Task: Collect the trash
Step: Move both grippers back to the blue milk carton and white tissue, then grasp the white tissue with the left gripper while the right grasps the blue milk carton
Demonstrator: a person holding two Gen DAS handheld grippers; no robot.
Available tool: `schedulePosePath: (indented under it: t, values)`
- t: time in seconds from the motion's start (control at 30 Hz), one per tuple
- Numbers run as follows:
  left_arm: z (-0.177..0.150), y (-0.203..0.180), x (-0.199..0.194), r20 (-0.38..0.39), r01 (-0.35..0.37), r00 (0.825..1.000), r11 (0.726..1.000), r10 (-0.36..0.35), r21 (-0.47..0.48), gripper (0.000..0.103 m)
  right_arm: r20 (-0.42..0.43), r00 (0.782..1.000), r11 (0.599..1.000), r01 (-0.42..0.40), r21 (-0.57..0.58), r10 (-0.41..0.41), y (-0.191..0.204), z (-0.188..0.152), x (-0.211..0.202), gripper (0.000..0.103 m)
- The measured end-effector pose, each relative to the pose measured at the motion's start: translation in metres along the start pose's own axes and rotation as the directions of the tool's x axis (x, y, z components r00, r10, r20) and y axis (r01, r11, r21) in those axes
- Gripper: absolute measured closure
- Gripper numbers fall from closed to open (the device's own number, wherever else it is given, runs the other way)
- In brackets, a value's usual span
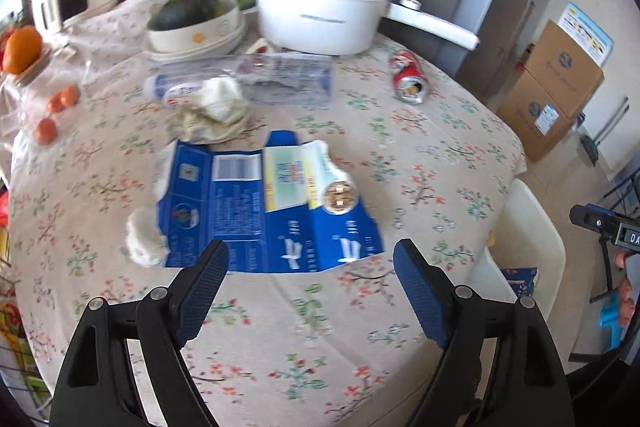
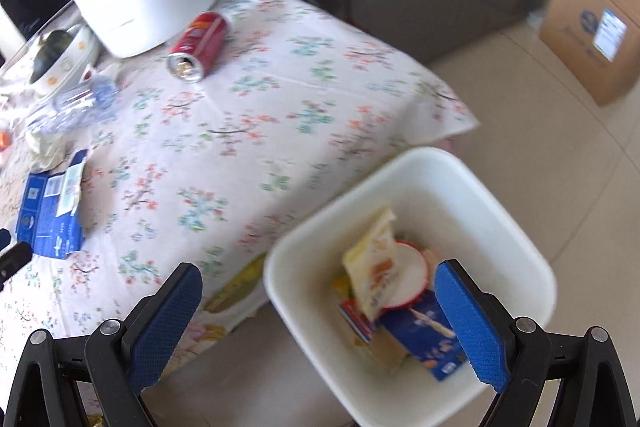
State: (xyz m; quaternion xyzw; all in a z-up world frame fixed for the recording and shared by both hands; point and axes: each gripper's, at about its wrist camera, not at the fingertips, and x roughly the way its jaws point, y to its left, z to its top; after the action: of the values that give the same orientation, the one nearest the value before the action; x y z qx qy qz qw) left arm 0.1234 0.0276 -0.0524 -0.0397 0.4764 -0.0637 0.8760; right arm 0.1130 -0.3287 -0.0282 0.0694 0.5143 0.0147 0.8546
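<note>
Trash lies scattered over the bench (image 1: 440, 155), which wears a floral cloth, and some already sits in the white bin (image 2: 500, 195) on the floor just off the bench's corner, at about four o'clock in the right wrist view. Inside that bin are a blue carton (image 2: 424, 339), a yellow wrapper (image 2: 372, 263) and a round white lid with a red rim (image 2: 412, 275), piled together. On the bench a white pot with a long handle (image 1: 320, 11) stands at twelve o'clock in the left wrist view, with a bowl holding a dark green squash (image 1: 192, 23) at its ten o'clock side. A flattened blue carton (image 1: 272, 203) lies at the centre, just ahead of the left tool (image 1: 310, 255), whose blue-padded jaws stand wide apart with nothing between them. A clear plastic bottle (image 1: 280, 79) lies on its side between the carton and the pot, a crumpled white tissue (image 1: 216, 107) touching its near side. A red can (image 1: 410, 77) lies on its side at two o'clock, open end toward the camera. Another wad of tissue (image 1: 144, 239) sits at the carton's eight o'clock corner. The right tool (image 2: 318, 283) hangs over the bin's near rim, jaws likewise spread and empty.
</note>
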Motion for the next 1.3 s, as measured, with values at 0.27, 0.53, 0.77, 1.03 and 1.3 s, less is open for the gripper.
schedulePosePath:
  t: [0.27,0.53,0.77,1.03,1.3]
  values:
    - [-0.008,0.088,-0.011,0.002,-0.036,0.999,0.985,0.037,-0.17,0.017,-0.033,0.997,0.99,-0.077,-0.114,0.074,0.086,0.015,0.031,0.006]
    - [-0.015,0.128,0.002,-0.009,-0.025,1.0,0.969,0.023,-0.247,0.017,-0.066,0.99,0.971,-0.134,-0.198,0.123,0.155,0.02,0.05,0.006]
    - [-0.012,0.15,0.032,-0.016,0.038,0.999,0.936,-0.046,-0.35,0.031,-0.117,0.985,0.961,-0.15,-0.233,0.125,0.195,0.022,0.076,0.006]
    - [-0.008,0.151,0.046,-0.048,0.021,0.998,0.918,-0.044,-0.396,0.085,-0.157,0.98,0.96,-0.154,-0.233,0.119,0.213,0.022,0.099,0.006]
    - [-0.004,0.15,0.012,0.016,-0.005,1.0,0.928,0.011,-0.373,0.087,-0.19,0.974,0.965,-0.163,-0.207,0.123,0.216,0.024,0.116,0.006]
